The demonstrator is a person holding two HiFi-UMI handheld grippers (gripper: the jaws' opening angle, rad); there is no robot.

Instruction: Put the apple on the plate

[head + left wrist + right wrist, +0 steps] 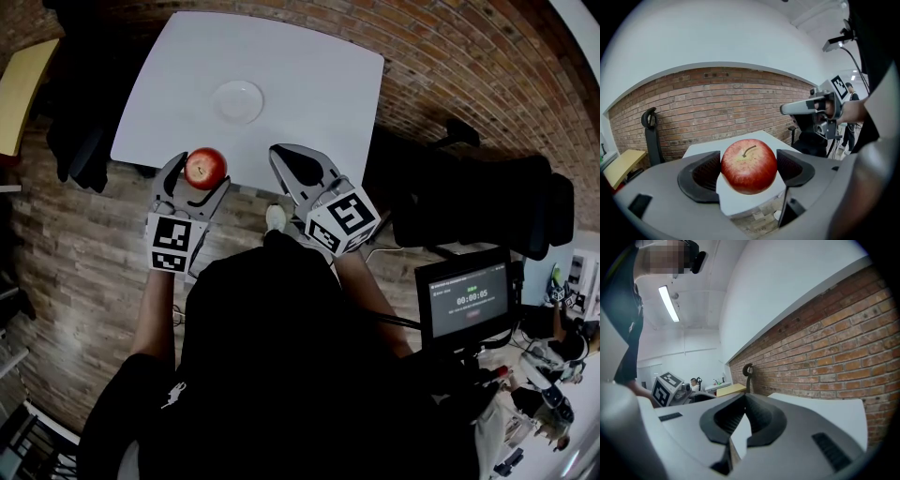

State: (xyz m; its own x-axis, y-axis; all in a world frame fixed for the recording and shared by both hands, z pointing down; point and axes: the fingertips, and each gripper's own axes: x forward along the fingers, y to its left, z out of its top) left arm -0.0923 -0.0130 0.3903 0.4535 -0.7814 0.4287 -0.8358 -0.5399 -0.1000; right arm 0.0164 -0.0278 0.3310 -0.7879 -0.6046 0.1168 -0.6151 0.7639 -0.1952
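Pinching the apple (205,168) in our left gripper (200,178), we are holding our right gripper (298,167) pressed together beside it, plate (237,100) ahead.

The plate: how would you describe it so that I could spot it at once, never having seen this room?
Find the white table on the brick floor, in front of the person. Near its middle lies the plate, a small round white dish. It is the only thing resting on the table; the red apple is held in the left tool at the near edge.
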